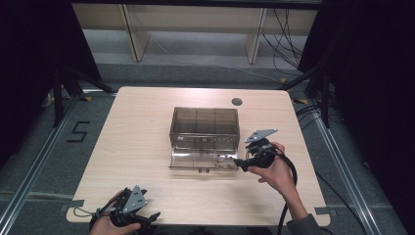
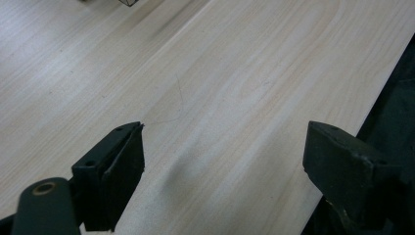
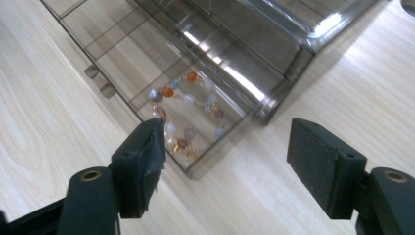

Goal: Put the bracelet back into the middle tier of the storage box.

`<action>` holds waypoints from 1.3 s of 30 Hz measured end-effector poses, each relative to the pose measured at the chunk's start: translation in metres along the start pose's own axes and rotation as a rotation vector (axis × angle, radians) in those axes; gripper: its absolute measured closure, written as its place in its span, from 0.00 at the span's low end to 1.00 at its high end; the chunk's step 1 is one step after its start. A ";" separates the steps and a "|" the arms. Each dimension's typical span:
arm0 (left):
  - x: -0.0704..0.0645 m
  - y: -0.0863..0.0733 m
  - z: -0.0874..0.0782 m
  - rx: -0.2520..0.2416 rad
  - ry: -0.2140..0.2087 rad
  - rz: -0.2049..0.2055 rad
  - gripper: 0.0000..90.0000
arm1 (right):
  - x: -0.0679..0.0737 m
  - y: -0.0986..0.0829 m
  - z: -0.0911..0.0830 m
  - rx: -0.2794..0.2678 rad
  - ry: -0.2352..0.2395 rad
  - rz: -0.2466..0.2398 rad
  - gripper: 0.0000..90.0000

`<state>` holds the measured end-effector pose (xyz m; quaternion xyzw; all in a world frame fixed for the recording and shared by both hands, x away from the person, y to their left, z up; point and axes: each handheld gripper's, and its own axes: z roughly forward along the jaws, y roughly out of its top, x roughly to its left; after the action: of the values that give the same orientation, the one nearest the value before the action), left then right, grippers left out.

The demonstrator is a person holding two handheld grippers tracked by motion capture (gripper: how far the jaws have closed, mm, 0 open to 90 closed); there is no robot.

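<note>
Bracelet [image 3: 188, 115] partly behind right gripper [image 3: 225, 161] jaw

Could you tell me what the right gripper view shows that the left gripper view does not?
The right gripper view alone shows a bracelet of orange, grey and white beads lying in the end compartment of the smoky clear plastic drawer tray, with the right gripper open just in front of it. The left gripper view alone shows the open left gripper over bare tabletop beside the table's dark edge. Both show the pale wood-grain table and two parted black jaws.
</note>
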<state>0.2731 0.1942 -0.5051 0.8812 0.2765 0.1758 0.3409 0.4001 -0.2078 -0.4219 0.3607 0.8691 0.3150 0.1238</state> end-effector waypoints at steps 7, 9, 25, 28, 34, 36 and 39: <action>-0.001 0.000 -0.001 0.004 -0.004 0.003 0.17 | -0.001 -0.020 -0.001 -0.039 0.015 0.025 0.33; 0.000 0.000 -0.001 0.003 0.002 0.010 0.17 | 0.000 -0.021 -0.004 -0.016 0.035 0.051 0.32; -0.002 0.000 -0.002 -0.008 0.001 -0.004 0.17 | 0.005 -0.043 -0.008 -0.067 0.055 0.074 0.31; -0.002 0.000 -0.002 0.001 0.001 0.001 0.17 | 0.008 -0.046 -0.008 -0.087 0.049 0.067 0.31; -0.002 0.000 -0.002 -0.006 0.001 0.001 0.17 | 0.009 -0.049 -0.007 -0.093 0.068 0.029 0.29; -0.002 0.000 -0.002 -0.004 0.003 0.004 0.17 | 0.012 -0.050 -0.005 -0.121 0.062 0.060 0.28; -0.001 0.000 -0.002 0.001 0.005 0.013 0.17 | 0.011 -0.051 -0.007 -0.098 0.068 0.044 0.28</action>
<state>0.2711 0.1944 -0.5032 0.8827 0.2716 0.1801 0.3386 0.3613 -0.2309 -0.4486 0.3622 0.8482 0.3720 0.1049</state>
